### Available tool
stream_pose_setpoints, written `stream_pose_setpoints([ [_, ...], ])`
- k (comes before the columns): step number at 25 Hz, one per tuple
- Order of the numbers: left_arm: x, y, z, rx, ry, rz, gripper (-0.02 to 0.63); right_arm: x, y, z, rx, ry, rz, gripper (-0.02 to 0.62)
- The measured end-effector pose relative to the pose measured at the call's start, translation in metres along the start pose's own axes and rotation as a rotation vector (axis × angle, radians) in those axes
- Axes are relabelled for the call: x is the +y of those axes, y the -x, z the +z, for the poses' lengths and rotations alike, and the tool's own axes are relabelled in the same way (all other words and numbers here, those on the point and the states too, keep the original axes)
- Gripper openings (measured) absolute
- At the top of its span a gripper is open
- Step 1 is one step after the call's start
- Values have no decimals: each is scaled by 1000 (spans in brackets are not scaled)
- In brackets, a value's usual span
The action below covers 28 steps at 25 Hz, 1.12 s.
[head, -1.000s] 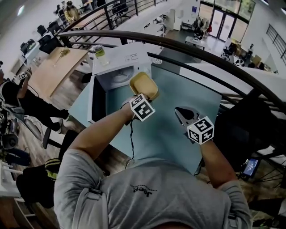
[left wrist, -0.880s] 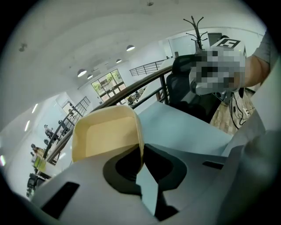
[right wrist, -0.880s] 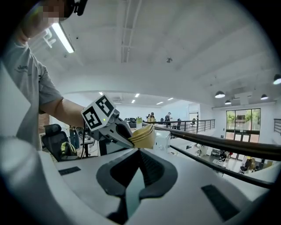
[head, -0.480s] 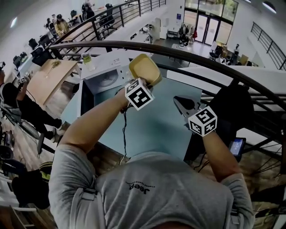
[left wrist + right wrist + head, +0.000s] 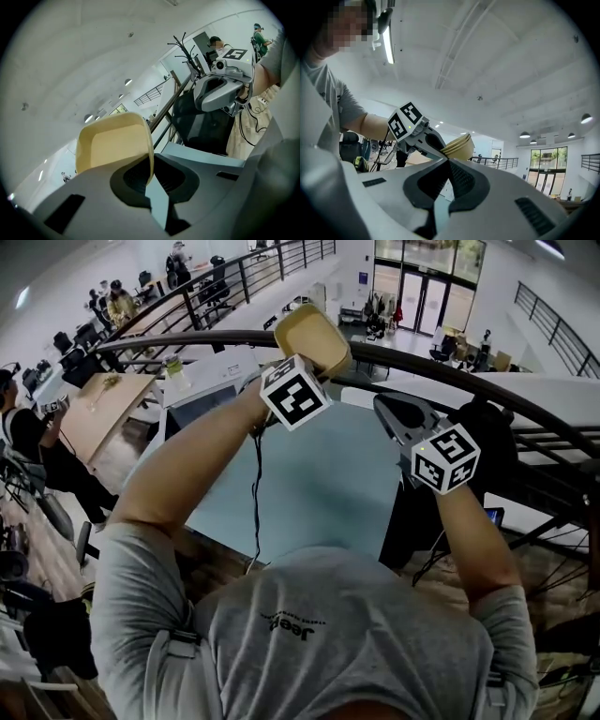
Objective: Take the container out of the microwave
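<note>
My left gripper [image 5: 307,364] is shut on the rim of a tan, empty plastic container [image 5: 321,337], held high above the pale blue table [image 5: 319,488]. In the left gripper view the container's [image 5: 112,146] rim is pinched between the two jaws [image 5: 150,172]. The white microwave [image 5: 211,371] stands at the table's far left, mostly hidden by my left arm. My right gripper [image 5: 386,407] hovers to the right of the container, jaws closed with nothing in them [image 5: 446,161]. From the right gripper view I see the left gripper [image 5: 423,138] and the container [image 5: 458,145] side on.
A bottle [image 5: 173,367] stands on the microwave. A black cable [image 5: 255,502] hangs over the table's near edge. A curved black railing [image 5: 441,357] runs behind the table. A wooden table [image 5: 98,409] and seated people are at the left, lower down.
Both grippers have risen toward the head camera. The container has gone up and away from the microwave's opening, still in the left gripper.
</note>
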State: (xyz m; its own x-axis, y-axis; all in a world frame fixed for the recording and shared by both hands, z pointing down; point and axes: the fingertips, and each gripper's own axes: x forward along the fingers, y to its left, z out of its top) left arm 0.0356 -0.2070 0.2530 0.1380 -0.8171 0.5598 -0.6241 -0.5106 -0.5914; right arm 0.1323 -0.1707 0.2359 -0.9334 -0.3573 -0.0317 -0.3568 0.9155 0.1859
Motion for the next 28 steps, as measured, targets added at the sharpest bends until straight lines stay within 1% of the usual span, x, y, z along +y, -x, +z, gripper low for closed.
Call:
stream_pose_setpoints([
  [3,1,9,21,-25,-30,8,41,-4,8,21,-35,4,-11,17],
  [7,-2,19,40,-46,-63,15,41,-6,16,37,-59,4,-29,17],
  [11,-5,22,53,-56,-82,15,41,-8,28,45,-64,8,-49,17],
  [15,-12,12,57,-59,-98,-1,41,-14,36,42,-59,3,-74,17],
  [21,-16,-20,43,-50,-121,-49,41,-16,26,21,-28,-16,-112,17],
  [24,-11,-49,26,-42,-135,-84,41,-19,8,0,3,-40,-130,17],
  [28,-7,-92,0,-32,-139,-147,41,-29,-18,-30,49,-97,-173,17],
])
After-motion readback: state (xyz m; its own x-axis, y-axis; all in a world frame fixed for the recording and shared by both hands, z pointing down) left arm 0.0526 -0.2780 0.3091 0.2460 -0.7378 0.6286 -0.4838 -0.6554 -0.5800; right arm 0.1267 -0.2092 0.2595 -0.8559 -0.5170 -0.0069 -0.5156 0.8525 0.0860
